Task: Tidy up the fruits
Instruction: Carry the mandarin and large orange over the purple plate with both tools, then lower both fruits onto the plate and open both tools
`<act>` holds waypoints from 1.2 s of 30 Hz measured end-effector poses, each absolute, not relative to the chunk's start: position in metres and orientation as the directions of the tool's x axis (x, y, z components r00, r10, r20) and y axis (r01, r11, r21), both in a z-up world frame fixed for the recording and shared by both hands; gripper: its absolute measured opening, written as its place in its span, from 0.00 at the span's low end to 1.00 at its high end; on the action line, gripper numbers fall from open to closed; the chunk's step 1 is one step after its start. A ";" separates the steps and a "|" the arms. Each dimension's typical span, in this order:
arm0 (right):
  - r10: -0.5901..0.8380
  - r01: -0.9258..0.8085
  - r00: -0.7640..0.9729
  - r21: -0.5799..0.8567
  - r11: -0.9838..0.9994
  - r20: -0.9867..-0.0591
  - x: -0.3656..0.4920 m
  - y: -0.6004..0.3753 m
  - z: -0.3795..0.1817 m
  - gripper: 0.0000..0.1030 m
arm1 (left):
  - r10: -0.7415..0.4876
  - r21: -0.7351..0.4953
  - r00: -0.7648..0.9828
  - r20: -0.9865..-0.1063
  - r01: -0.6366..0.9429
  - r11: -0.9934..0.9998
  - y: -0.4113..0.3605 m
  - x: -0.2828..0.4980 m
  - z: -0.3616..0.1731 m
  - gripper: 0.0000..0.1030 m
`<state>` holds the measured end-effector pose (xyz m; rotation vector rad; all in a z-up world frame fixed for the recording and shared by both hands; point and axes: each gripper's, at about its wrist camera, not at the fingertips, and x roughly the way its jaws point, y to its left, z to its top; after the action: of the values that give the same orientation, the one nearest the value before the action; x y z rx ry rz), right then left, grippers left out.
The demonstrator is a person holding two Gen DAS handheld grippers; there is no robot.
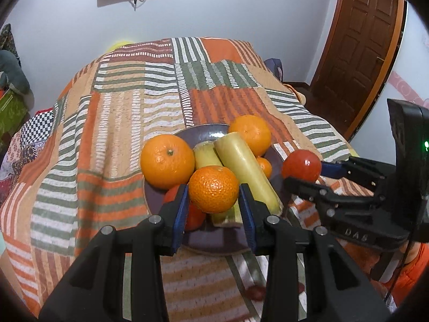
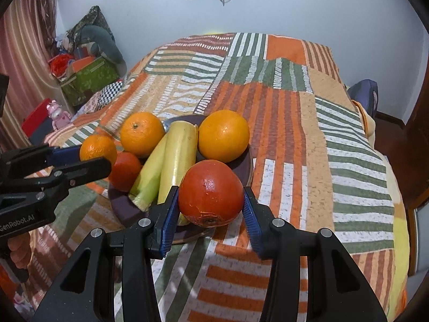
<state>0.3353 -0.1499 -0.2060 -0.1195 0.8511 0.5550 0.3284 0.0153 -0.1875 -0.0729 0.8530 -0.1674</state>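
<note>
A dark plate (image 1: 203,134) (image 2: 241,166) lies on the striped bedspread and holds two oranges (image 1: 167,161) (image 1: 250,134), two yellow-green bananas (image 1: 246,169) (image 2: 178,158) and a red-orange fruit (image 2: 124,170). My left gripper (image 1: 213,209) is shut on a mandarin (image 1: 213,189) above the plate's near side; the mandarin also shows in the right wrist view (image 2: 97,150). My right gripper (image 2: 210,212) is shut on a red tomato-like fruit (image 2: 210,193) at the plate's near right edge; the fruit also shows in the left wrist view (image 1: 301,165).
The patchwork bedspread (image 1: 134,102) (image 2: 308,134) covers the bed. A brown door (image 1: 359,43) stands at the right. Boxes and cushions (image 2: 85,75) are piled at the left by a curtain. A small red thing (image 1: 257,292) lies on the spread below my left gripper.
</note>
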 end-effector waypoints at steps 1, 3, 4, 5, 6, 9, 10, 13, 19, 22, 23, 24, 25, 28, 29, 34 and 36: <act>0.415 -0.510 0.524 0.116 0.852 -0.744 0.336 -0.149 -0.208 0.41 | -0.177 -0.131 0.642 -0.746 0.119 0.984 0.015 0.333 -0.190 0.36; 0.412 -0.510 0.518 0.115 0.852 -0.750 0.339 -0.147 -0.212 0.41 | -0.163 -0.119 0.636 -0.754 0.112 0.987 0.016 0.342 -0.194 0.36; 0.412 -0.512 0.514 0.117 0.851 -0.752 0.340 -0.147 -0.212 0.41 | -0.156 -0.115 0.633 -0.759 0.105 0.988 0.016 0.346 -0.197 0.36; 0.413 -0.513 0.510 0.119 0.850 -0.754 0.340 -0.146 -0.214 0.41 | -0.153 -0.115 0.629 -0.762 0.101 0.988 0.017 0.350 -0.199 0.36; 0.414 -0.514 0.509 0.119 0.849 -0.755 0.341 -0.145 -0.215 0.41 | -0.153 -0.118 0.624 -0.766 0.098 0.988 0.018 0.354 -0.201 0.36; 0.422 -0.513 0.508 0.129 0.848 -0.750 0.340 -0.147 -0.215 0.41 | -0.154 -0.124 0.617 -0.772 0.092 0.988 0.019 0.361 -0.206 0.36; 0.426 -0.512 0.506 0.137 0.848 -0.750 0.341 -0.148 -0.215 0.41 | -0.154 -0.127 0.614 -0.775 0.087 0.988 0.020 0.363 -0.208 0.36; 0.431 -0.500 0.498 0.156 0.852 -0.753 0.344 -0.152 -0.219 0.41 | -0.161 -0.141 0.598 -0.785 0.080 0.987 0.020 0.365 -0.212 0.37; 0.431 -0.493 0.487 0.168 0.854 -0.760 0.345 -0.153 -0.222 0.41 | -0.158 -0.144 0.618 -0.770 0.073 0.987 0.021 0.363 -0.208 0.54; 0.421 -0.496 0.487 0.155 0.854 -0.765 0.346 -0.152 -0.222 0.42 | -0.155 -0.138 0.614 -0.774 0.074 0.988 0.019 0.360 -0.208 0.55; 0.417 -0.495 0.487 0.151 0.856 -0.767 0.345 -0.152 -0.222 0.44 | -0.156 -0.139 0.614 -0.774 0.075 0.987 0.019 0.359 -0.207 0.55; 0.409 -0.491 0.491 0.144 0.859 -0.769 0.345 -0.152 -0.221 0.48 | -0.157 -0.139 0.616 -0.772 0.076 0.987 0.020 0.356 -0.205 0.55; 0.404 -0.488 0.495 0.139 0.862 -0.769 0.346 -0.152 -0.221 0.50 | -0.158 -0.140 0.620 -0.768 0.078 0.987 0.020 0.353 -0.202 0.55; 0.415 -0.488 0.505 0.146 0.860 -0.757 0.343 -0.156 -0.215 0.59 | -0.159 -0.137 0.627 -0.763 0.084 0.987 0.020 0.344 -0.194 0.55; 0.414 -0.488 0.508 0.143 0.861 -0.755 0.342 -0.156 -0.213 0.59 | -0.155 -0.130 0.629 -0.762 0.086 0.988 0.019 0.340 -0.190 0.55; 0.411 -0.494 0.531 0.124 0.861 -0.741 0.332 -0.159 -0.196 0.59 | -0.145 -0.114 0.648 -0.748 0.090 0.989 0.020 0.320 -0.172 0.55; 0.414 -0.497 0.542 0.118 0.860 -0.732 0.325 -0.160 -0.188 0.59 | -0.140 -0.110 0.657 -0.741 0.087 0.990 0.021 0.310 -0.165 0.56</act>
<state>0.3254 -0.1602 -0.1877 -0.1079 0.8388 0.5424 0.3096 0.0212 -0.1647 -0.0665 0.8447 -0.1283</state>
